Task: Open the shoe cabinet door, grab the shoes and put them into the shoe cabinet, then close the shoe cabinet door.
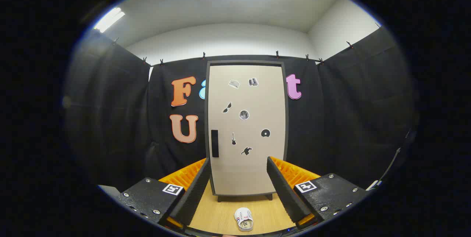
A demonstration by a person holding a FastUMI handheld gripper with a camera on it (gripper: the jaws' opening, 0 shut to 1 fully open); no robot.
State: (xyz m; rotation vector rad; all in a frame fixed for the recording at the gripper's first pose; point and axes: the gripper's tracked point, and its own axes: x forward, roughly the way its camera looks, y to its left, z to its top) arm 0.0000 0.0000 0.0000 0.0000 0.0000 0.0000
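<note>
A tall beige shoe cabinet [246, 130] stands upright at the back of the wooden floor, its door shut. A dark vertical handle [215, 143] sits low on the door's left side, and several small stickers dot the door. A small white shoe [244, 219] lies on the floor in front of the cabinet, between my fingers and close to me. My gripper [239, 165] is open, held well short of the cabinet, with nothing between its fingers.
Black cloth walls close in the booth behind and on both sides of the cabinet. The wooden floor [213, 215] runs from me to the cabinet's short legs. White walls and ceiling lights show above the cloth.
</note>
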